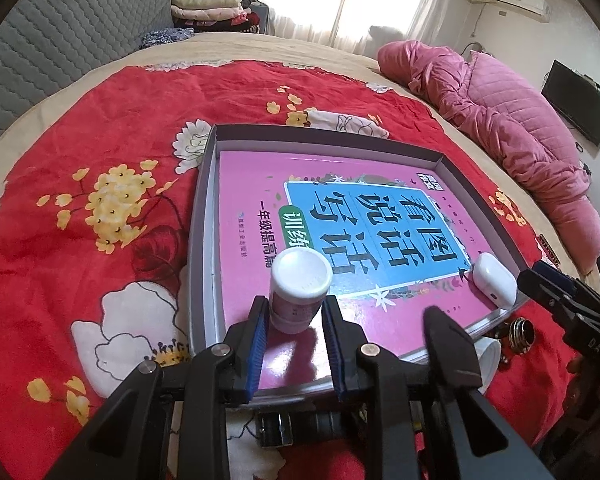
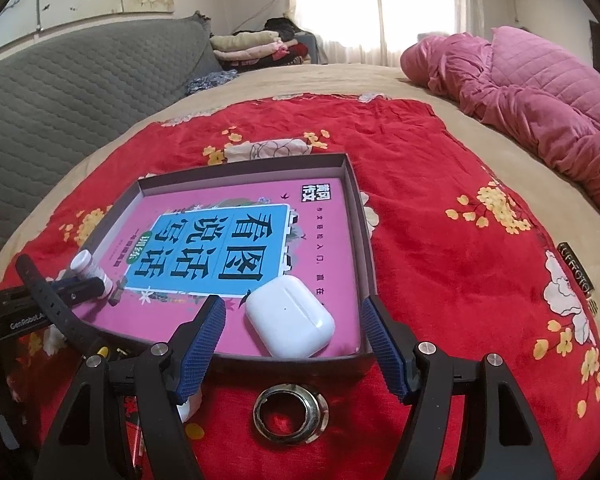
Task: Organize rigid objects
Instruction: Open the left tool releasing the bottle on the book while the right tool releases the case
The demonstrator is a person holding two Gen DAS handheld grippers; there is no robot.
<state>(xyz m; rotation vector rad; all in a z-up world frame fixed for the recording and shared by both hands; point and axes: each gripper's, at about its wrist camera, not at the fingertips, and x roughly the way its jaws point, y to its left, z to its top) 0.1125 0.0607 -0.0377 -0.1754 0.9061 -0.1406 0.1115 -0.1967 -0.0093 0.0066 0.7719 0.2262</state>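
A red blanket printed with yellow and white flowers covers the middle of the frame, over a beige bed sheet. On it a shallow grey cardboard box tray holds a pink book with a blue title panel and black characters. A small pink bottle with a white cap and a glossy white earbud case sit on the book. Lower centre in the right wrist view lies a silver metal ring. Upper right, a pink quilted duvet; upper left, a grey quilted headboard. Both grippers are black with blue ribbed pads.
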